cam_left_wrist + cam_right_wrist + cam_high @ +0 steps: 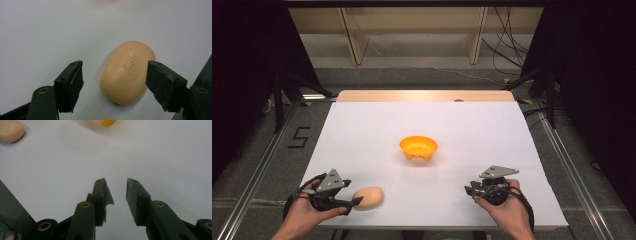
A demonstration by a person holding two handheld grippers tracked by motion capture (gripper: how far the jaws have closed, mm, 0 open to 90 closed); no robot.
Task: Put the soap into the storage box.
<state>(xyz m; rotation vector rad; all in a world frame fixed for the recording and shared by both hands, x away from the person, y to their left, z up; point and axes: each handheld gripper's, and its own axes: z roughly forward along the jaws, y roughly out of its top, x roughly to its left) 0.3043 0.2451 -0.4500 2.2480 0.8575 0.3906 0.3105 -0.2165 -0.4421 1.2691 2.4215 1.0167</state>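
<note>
A tan oval bar of soap (368,198) with an embossed mark lies near the front left of the white table (362,125). An orange bowl (418,147) stands at the table's middle. My left gripper (354,204) is right at the soap's left end. In the left gripper view the soap (127,72) lies between the jaws of the open left gripper (115,63); one jaw is close against its side and the other stands apart. My right gripper (469,191) rests at the front right. The right gripper (116,180) is open a little, with nothing between its jaws.
The right gripper view catches the soap (10,131) at its top left and the bowl's (108,122) edge at the top. A wooden strip (424,96) borders the table's far edge. Dark stands and cables flank both sides on the floor.
</note>
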